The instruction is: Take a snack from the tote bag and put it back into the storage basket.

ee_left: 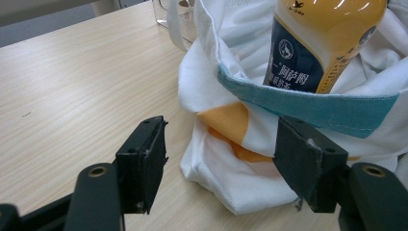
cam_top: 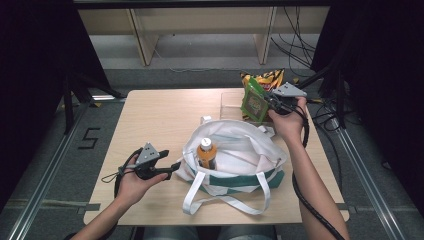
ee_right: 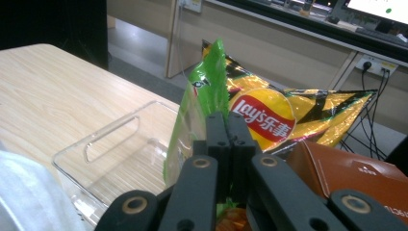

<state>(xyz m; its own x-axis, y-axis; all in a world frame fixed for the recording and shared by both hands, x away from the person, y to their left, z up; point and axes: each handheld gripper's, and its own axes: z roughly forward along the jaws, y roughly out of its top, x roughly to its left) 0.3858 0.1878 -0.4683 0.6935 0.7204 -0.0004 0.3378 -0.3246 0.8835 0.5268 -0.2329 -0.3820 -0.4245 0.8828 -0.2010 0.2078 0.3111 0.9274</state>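
A white tote bag (cam_top: 235,155) with a teal band and orange patch lies open in the middle of the table, with an orange-capped tea bottle (cam_top: 206,151) standing inside. My left gripper (cam_top: 176,167) is at the bag's left edge, open; in the left gripper view its jaws (ee_left: 221,144) stand apart in front of the bag's fabric (ee_left: 226,183) and the bottle (ee_left: 317,43), touching neither. At the far right, my right gripper (cam_top: 267,100) is shut on the edge of a green snack bag (cam_top: 254,102), held upright (ee_right: 204,91) above the table with its jaws (ee_right: 228,125) together.
A clear plastic bin (cam_top: 230,102) stands behind the tote, and shows at the left (ee_right: 120,144) in the right gripper view. A yellow Lay's chip bag (cam_top: 267,77) lies at the far edge (ee_right: 269,118). A brown box (ee_right: 351,178) sits beside it.
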